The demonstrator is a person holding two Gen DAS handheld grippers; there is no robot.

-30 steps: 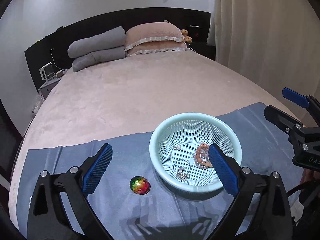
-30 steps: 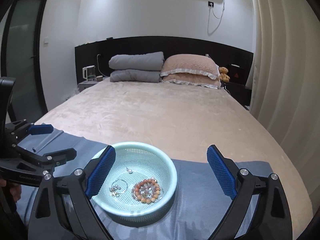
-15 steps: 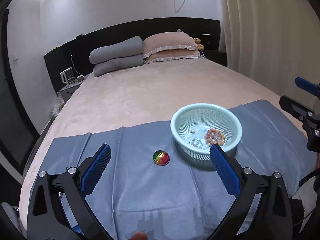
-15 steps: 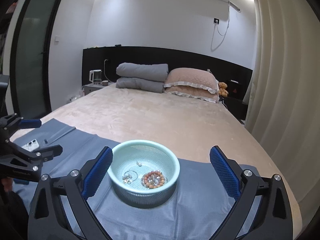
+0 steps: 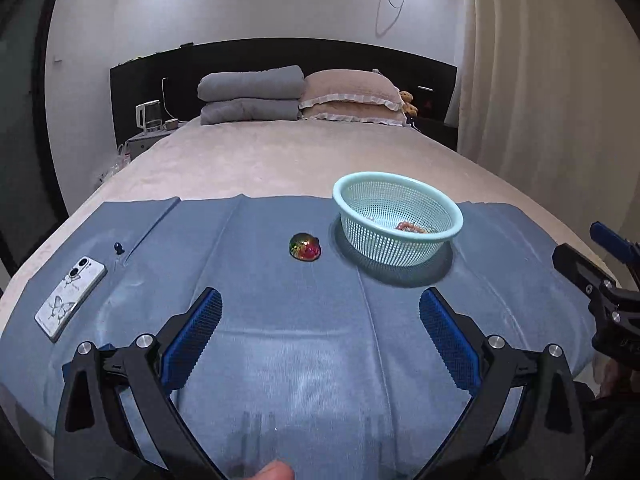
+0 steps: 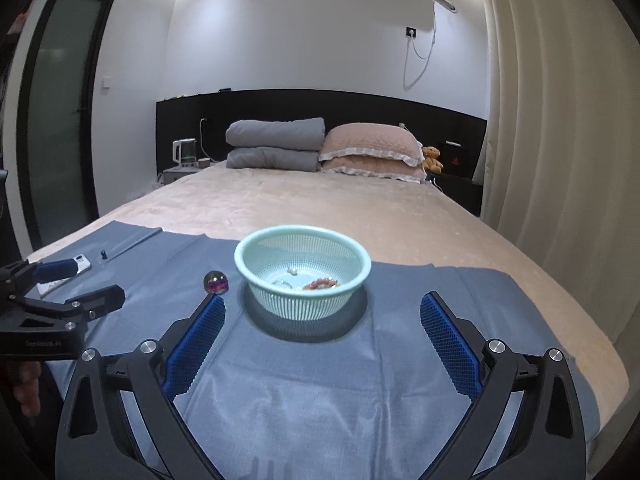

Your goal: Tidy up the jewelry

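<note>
Blue-padded, my left claw [image 5: 320, 320] and right claw [image 6: 322, 326] hover released, level above the grey cloth [image 5: 280, 340] on the bed; jewelry sits in the mint basket [image 6: 256, 276] near the cloth's far edge.

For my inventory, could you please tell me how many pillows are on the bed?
2: both pink frilled pillows lie stacked by the headboard, right of the folded grey duvet.
</note>
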